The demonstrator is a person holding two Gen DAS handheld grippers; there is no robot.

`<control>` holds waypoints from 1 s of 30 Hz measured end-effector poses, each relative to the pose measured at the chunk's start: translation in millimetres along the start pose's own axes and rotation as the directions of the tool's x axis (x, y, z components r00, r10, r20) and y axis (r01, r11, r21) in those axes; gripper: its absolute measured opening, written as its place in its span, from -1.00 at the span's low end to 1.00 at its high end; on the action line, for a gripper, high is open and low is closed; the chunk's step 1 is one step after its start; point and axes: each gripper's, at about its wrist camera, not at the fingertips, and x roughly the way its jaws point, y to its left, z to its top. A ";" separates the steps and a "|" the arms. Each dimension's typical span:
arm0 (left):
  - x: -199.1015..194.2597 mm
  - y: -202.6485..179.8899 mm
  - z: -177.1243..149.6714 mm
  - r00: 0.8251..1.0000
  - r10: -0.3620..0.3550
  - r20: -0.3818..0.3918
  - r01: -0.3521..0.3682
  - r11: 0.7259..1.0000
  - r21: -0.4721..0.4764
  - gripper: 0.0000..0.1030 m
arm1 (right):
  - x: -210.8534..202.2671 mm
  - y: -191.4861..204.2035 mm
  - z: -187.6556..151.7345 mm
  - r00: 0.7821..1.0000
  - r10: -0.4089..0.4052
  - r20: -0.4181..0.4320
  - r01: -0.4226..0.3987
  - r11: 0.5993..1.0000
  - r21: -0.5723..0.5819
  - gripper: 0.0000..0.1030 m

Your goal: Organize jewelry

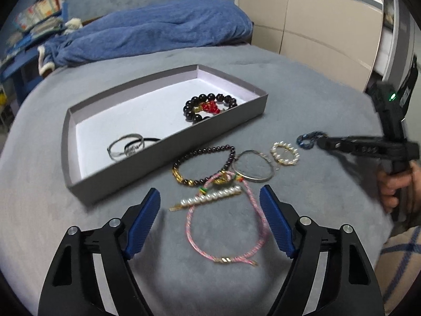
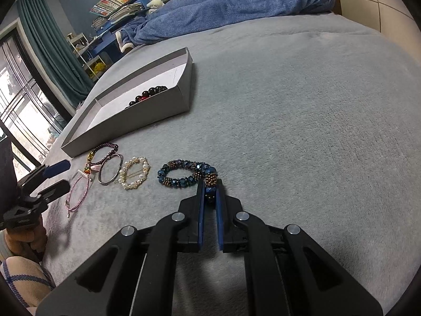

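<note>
A grey cardboard tray lies on the grey bed cover and holds a black bead bracelet and thin bangles. In front of it lie a dark bead bracelet, a silver bangle, a pearl ring bracelet, a pearl hair clip and a pink cord bracelet. My left gripper is open, just above the clip and cord. My right gripper is shut on a blue bead bracelet.
A blue blanket lies at the far side of the bed. A beige wardrobe stands at the right. Shelves with books and a window with green curtains are at the far left.
</note>
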 end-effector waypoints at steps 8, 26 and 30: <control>23.3 7.1 1.7 0.996 -0.036 -0.076 0.039 0.998 0.039 0.50 | -1.0 -1.1 -0.6 1.000 0.012 -0.001 -0.012 1.000 0.010 -0.85; 0.8 -8.4 -10.7 0.999 0.039 -0.025 -0.037 0.997 0.066 -0.55 | -0.9 -2.3 -0.2 1.000 0.014 -0.002 -0.014 1.000 0.011 -0.85; -4.6 -10.4 -10.6 0.998 0.066 0.003 -0.066 0.995 0.072 -0.55 | -0.3 -2.8 0.5 1.000 0.016 -0.003 -0.016 1.000 0.012 -0.85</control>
